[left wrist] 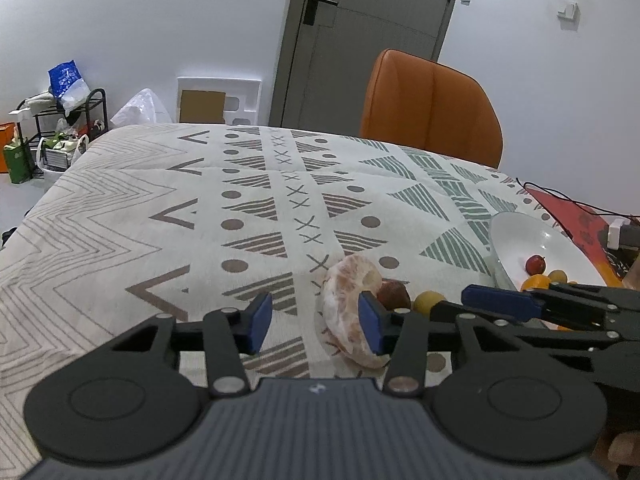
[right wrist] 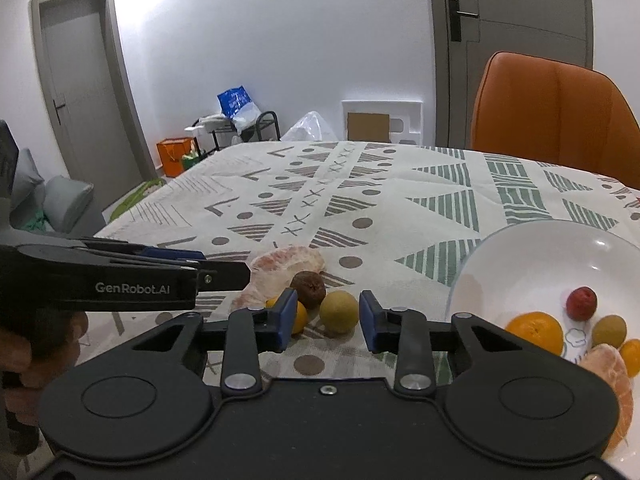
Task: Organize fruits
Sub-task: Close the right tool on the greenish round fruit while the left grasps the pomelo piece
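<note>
Hovering low over tablecloth [right wrist: 400, 200]: right gripper [right wrist: 326, 320] jaws apart, yellow-green fruit [right wrist: 338, 312] between pads. Left gripper [left wrist: 316, 320] jaws apart beside peeled citrus [left wrist: 344, 312].

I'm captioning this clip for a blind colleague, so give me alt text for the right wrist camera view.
The open right gripper frames a yellow-green fruit on a patterned tablecloth, beside a brown fruit and a peeled citrus. The left gripper reaches in from the left. A white bowl at right holds more fruit.
</note>
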